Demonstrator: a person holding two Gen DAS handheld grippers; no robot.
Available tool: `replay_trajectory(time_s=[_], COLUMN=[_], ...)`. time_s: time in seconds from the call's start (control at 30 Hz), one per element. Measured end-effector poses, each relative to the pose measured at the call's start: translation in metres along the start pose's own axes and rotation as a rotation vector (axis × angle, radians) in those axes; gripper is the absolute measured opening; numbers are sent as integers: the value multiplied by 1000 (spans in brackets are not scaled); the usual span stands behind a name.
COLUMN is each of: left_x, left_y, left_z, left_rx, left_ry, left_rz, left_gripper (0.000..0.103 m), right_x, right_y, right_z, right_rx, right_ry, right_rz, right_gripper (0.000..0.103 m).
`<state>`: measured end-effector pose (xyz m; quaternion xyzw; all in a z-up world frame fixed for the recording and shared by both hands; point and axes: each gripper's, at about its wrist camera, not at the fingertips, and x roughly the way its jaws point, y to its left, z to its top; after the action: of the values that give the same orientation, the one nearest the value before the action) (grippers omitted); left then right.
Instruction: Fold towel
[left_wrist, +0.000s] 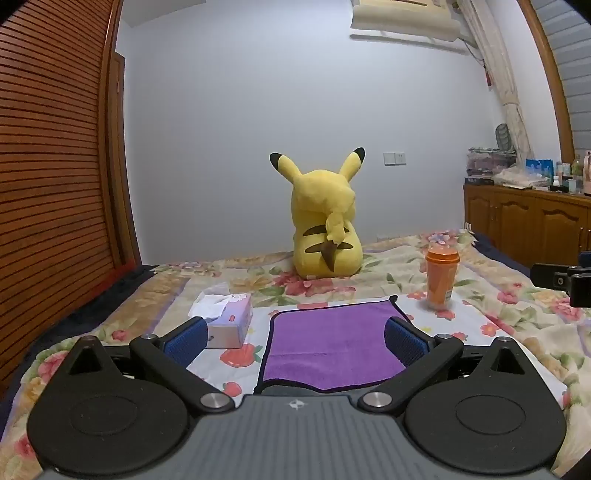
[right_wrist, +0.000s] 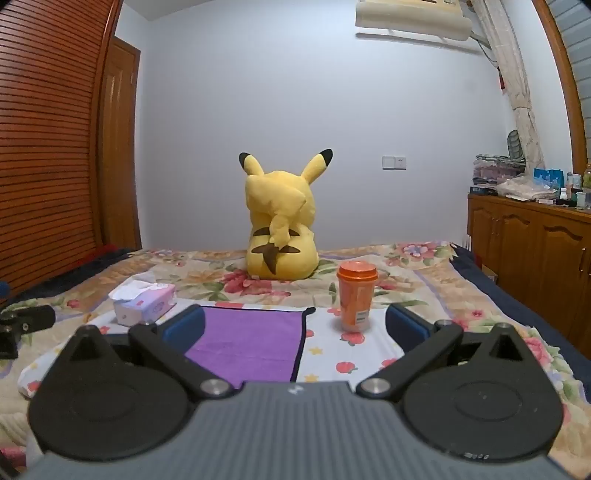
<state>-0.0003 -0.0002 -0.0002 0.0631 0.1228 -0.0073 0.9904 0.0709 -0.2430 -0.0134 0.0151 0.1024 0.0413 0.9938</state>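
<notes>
In the left wrist view, the left hand-held gripper (left_wrist: 295, 338) hovers above the bed (left_wrist: 517, 306) with its blue-padded fingers (left_wrist: 186, 339) spread wide and nothing between them. The purple towel (left_wrist: 328, 347) lies flat directly ahead of and below it, spanning most of the gap between the fingers, its near edge dipping under the gripper body. A tissue box (left_wrist: 227, 321) sits just beyond the left finger, an orange cup (left_wrist: 441, 280) stands ahead to the right, and a yellow plush toy (left_wrist: 325, 221) sits farther back. In the right wrist view, the right hand-held gripper (right_wrist: 295, 326) is likewise spread and holding nothing; the towel (right_wrist: 247, 343) lies ahead to its left, the right edge falling between the fingers, and the orange cup (right_wrist: 355, 299) stands just ahead. The task appears to be at the approach step, no fold begun. The next move likely calls for each gripper to descend onto a near corner and pinch only the towel, not the bedcover, while keeping clear of the cup.
</notes>
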Motion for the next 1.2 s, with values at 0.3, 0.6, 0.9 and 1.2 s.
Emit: replay_trajectory(time_s=[0.3,0.6,0.9,1.2], left_x=[0,0,0,0], left_y=[0,0,1,1], left_z=[0,0,0,0], left_rx=[-12,-14,-14,-14], left_ry=[2,2,2,2], left_rz=[-3,-3,-3,-3], left_gripper=[103,103,103,103], right_x=[1,1,1,1], right_y=[-1,0,0,0], right_z=[-1,-1,-1,0], right_rx=[15,16,14,13], right_ry=[-2,-4,-5,-5], right_rz=[2,-1,-2,-3], right_gripper=[103,103,103,103])
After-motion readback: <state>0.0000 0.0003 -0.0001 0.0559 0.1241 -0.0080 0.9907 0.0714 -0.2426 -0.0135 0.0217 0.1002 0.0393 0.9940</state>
